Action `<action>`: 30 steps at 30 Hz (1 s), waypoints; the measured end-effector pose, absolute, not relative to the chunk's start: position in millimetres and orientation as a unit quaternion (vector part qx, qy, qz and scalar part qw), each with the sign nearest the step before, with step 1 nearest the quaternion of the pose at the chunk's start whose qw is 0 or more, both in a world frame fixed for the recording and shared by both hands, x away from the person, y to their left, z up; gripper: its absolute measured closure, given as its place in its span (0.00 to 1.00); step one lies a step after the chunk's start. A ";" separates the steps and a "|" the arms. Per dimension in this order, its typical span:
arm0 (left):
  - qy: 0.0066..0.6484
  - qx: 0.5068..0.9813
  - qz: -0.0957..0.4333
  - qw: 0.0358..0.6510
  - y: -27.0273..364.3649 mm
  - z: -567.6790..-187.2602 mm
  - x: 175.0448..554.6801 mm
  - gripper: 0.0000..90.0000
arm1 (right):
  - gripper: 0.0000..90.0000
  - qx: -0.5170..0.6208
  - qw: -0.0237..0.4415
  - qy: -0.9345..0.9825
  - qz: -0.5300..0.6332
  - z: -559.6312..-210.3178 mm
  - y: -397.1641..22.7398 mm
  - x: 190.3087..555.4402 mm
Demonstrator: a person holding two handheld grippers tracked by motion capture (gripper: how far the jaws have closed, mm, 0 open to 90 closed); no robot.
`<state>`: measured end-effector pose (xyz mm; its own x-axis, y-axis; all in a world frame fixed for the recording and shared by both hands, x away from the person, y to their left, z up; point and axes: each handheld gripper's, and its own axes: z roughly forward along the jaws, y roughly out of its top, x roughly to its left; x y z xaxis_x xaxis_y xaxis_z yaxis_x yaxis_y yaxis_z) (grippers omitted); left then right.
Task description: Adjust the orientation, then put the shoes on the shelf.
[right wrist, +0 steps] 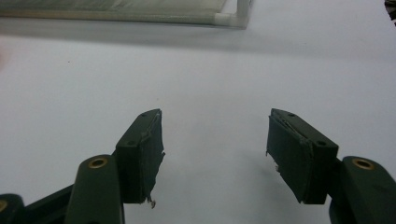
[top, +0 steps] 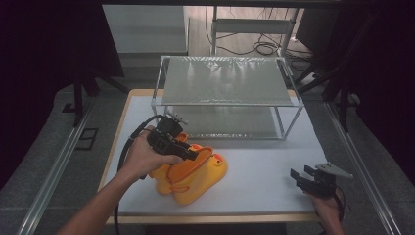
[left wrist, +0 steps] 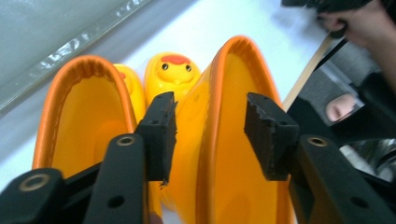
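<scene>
The pair of yellow duck rain boots sits near the front-left edge of the bench, toes pointing right toward the middle. Our left gripper hovers right over the shafts, jaws open and straddling the orange rim of one boot without pressing it. Our right gripper waits at the front-right corner, jaws open on nothing, well apart; the wire shelf rack stands behind.

Boots on table, before shelf rack.
</scene>
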<state>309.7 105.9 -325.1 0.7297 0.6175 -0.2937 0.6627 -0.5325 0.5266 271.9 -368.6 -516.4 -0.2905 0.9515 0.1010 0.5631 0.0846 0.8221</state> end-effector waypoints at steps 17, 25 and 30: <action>0.369 0.865 -0.039 0.337 132.2 -300.5 308.0 0.49 | 0.40 0.544 0.241 0.697 0.400 -516.4 -368.7 271.8; 0.368 0.867 -0.046 0.334 142.3 -298.2 308.4 0.46 | 0.40 0.545 0.241 0.697 0.399 -516.7 -369.1 271.9; 0.373 0.866 -0.054 0.328 145.7 -298.4 309.6 0.45 | 0.40 0.546 0.239 0.697 0.398 -517.2 -369.6 271.5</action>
<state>309.6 145.7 -298.4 0.7162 0.6103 -0.3385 0.6815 -0.5071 0.5277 271.5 -369.6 -517.2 -0.2882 0.9522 0.1014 0.5713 0.0860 0.8162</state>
